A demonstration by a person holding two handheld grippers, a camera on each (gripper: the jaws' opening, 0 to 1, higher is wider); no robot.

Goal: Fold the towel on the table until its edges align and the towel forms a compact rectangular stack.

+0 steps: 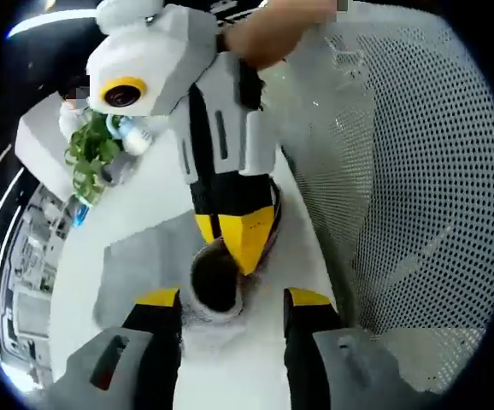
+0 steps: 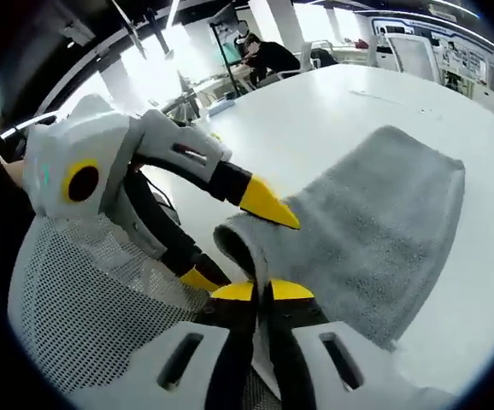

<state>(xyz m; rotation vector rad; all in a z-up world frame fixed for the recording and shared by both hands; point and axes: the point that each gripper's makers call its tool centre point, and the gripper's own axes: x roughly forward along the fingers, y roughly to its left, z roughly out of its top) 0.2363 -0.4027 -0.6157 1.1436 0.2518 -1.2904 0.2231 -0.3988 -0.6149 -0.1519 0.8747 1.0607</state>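
A grey towel [image 2: 375, 231] lies on the white table [image 2: 315, 111], its near corner lifted into a loop; folding looks barely begun, edges not yet aligned; the right gripper [image 2: 262, 295] is clamped on that corner; the left gripper [image 1: 230, 299] hangs spread wide, holding nothing.

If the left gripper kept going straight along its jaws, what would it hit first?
Most likely the raised towel fold just ahead between its open jaws, where the right gripper pinches it. Depth is unclear; the towel looks closest.
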